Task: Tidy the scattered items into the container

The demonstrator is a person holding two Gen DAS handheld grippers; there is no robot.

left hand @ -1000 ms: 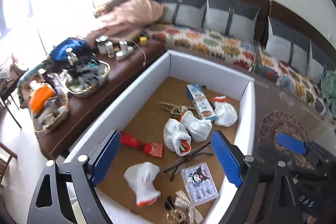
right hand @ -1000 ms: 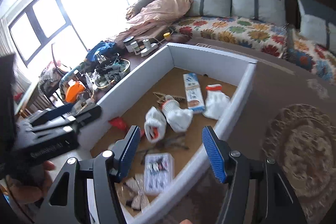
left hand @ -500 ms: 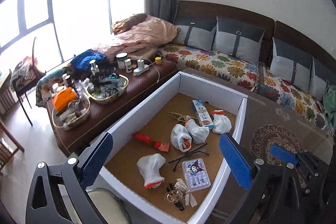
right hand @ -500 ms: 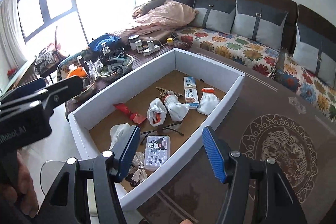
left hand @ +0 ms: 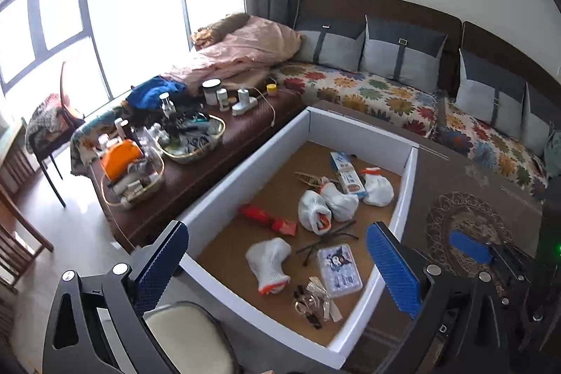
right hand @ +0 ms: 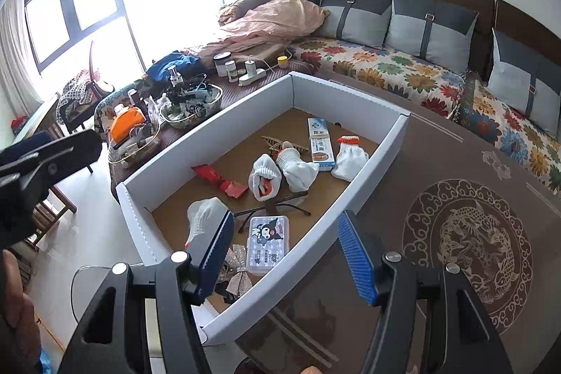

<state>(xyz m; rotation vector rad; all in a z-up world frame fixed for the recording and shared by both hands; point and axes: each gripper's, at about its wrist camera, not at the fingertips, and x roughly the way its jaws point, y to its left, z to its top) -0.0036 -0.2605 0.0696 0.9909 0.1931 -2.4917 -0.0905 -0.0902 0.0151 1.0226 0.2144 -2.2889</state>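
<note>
With every loose item apparently lying inside the white container (left hand: 408,195) already and the patterned bench (right hand: 466,233) to the right of it showing nothing left to collect, the step in hand looks like a final check. It is done well by keeping both tools raised clear of the container's walls and scanning the bench before stopping.

The left hand-held gripper (left hand: 277,269) hangs above the near end of the container, jaws spread wide and empty; a white glove (left hand: 268,260) and a cartoon card case (left hand: 338,265) lie below, between its fingers, untouched. The right hand-held gripper (right hand: 285,256) also stands open and holds nothing, straddling the container's near right wall with the card case just ahead.
</note>
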